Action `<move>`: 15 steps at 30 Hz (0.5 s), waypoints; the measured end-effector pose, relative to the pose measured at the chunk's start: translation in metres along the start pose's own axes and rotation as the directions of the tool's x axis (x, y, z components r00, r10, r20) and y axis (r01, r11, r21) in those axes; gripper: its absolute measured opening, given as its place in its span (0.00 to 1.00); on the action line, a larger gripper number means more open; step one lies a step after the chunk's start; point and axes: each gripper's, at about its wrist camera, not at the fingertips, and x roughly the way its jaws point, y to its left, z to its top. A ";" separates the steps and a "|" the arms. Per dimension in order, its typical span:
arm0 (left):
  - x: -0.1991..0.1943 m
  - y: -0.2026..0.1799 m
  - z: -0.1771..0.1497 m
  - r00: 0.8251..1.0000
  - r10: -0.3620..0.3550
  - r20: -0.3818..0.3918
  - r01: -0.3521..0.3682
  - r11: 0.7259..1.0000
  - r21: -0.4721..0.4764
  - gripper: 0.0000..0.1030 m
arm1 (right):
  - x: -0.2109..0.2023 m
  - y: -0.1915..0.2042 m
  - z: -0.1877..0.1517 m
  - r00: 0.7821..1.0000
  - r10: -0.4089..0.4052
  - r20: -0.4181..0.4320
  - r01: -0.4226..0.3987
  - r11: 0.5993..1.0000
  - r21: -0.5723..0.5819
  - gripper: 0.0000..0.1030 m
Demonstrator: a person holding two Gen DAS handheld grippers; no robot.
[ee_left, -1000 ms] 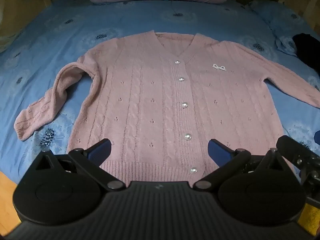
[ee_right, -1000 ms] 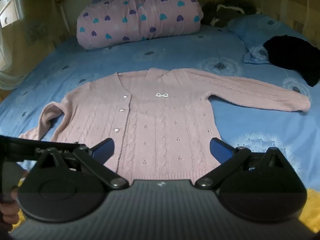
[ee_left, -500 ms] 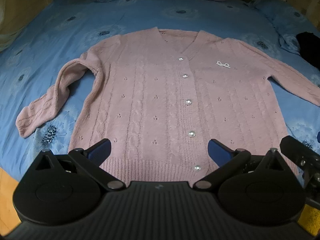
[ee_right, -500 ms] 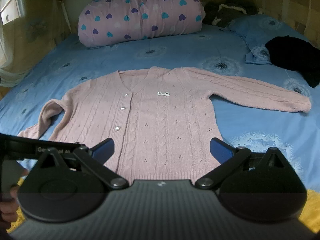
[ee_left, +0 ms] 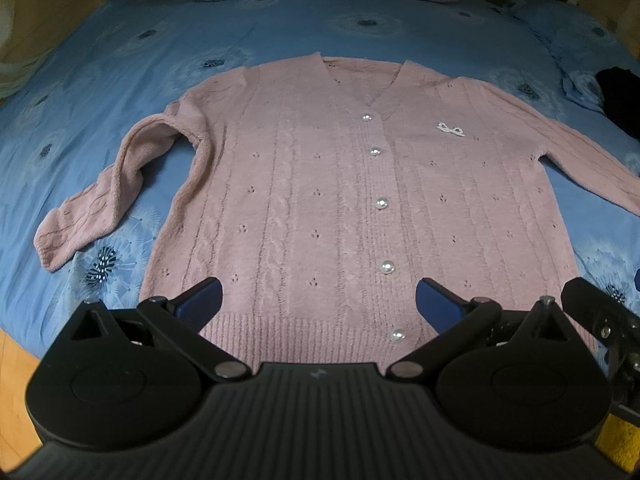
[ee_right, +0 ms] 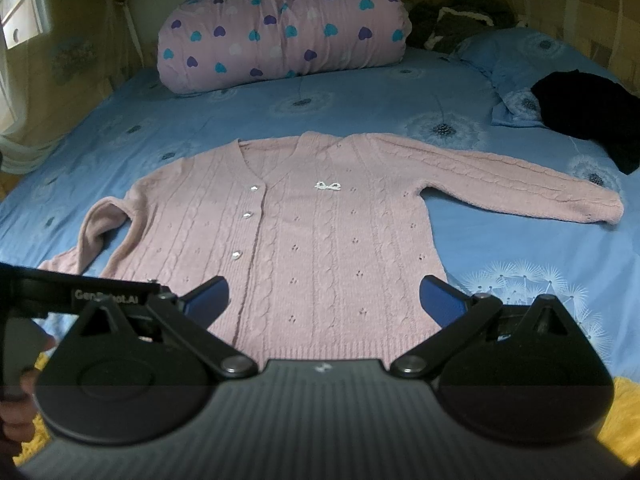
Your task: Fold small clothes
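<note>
The cardigan (ee_left: pixel 332 208) lies flat on the bed (ee_left: pixel 120 52), face up, straight ahead of both claws. The left claw (ee_left: pixel 319 300) hangs over the hem with its fingers spread wide, nothing between them; the hem's ribbing and the lowest button (ee_left: pixel 397 335) sit just in front of it. The right claw (ee_right: pixel 324 296) is likewise spread and empty, poised over the hem's right part, and the left claw's body shows at the lower left of the right wrist view, close beside it. I cannot tell whether either claw touches the knit.

The cardigan is pink, cable-knit with small eyelet holes, V-necked and buttoned shut down the front with pearly buttons. A small white bow (ee_left: pixel 451 129) sits on the chest to the right of the button row.

Its long axis runs away from the claws: hem near, neck far, toward the heart-print quilt roll (ee_right: pixel 284 28) at the head of the bed. The left sleeve (ee_left: pixel 92 200) bends at the elbow and trails back toward the near edge, its cuff well left of the hem. The right sleeve (ee_right: pixel 520 188) stretches out nearly straight to the right, cuff pointing toward a black garment (ee_right: pixel 588 108) lying apart from it by a blue pillow (ee_right: pixel 512 60).
</note>
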 end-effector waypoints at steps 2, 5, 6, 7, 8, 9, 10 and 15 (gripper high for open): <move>0.000 0.000 0.001 1.000 0.000 -0.001 0.000 1.000 -0.002 1.00 | 0.000 0.000 0.000 1.000 0.001 0.000 -0.001 1.000 -0.001 1.00; 0.000 0.000 0.001 1.000 0.001 -0.001 -0.001 1.000 -0.001 1.00 | 0.000 0.002 -0.002 1.000 0.003 -0.004 -0.003 1.000 -0.006 1.00; 0.000 0.000 0.001 1.000 0.001 -0.001 -0.001 1.000 0.000 1.00 | 0.000 0.003 -0.002 1.000 0.003 -0.004 -0.003 1.000 -0.007 1.00; 0.000 0.000 0.001 1.000 0.002 -0.001 -0.002 1.000 0.000 1.00 | 0.000 0.003 -0.002 1.000 0.002 -0.004 -0.002 1.000 -0.006 1.00; 0.000 0.000 0.001 1.000 0.003 -0.002 -0.003 1.000 0.000 1.00 | 0.000 0.003 -0.003 1.000 0.002 -0.004 -0.002 1.000 -0.006 1.00; 0.000 0.000 0.001 1.000 0.002 -0.001 -0.002 1.000 0.000 1.00 | 0.000 0.003 -0.002 1.000 0.002 -0.005 -0.002 1.000 -0.005 1.00; 0.000 0.000 0.001 1.000 0.003 -0.002 -0.003 1.000 0.000 1.00 | 0.000 0.003 -0.003 1.000 0.003 -0.005 -0.003 1.000 -0.004 1.00; 0.000 0.001 0.000 1.000 0.003 -0.002 -0.003 1.000 0.000 1.00 | 0.001 0.002 -0.004 1.000 -0.002 -0.006 0.002 1.000 0.000 1.00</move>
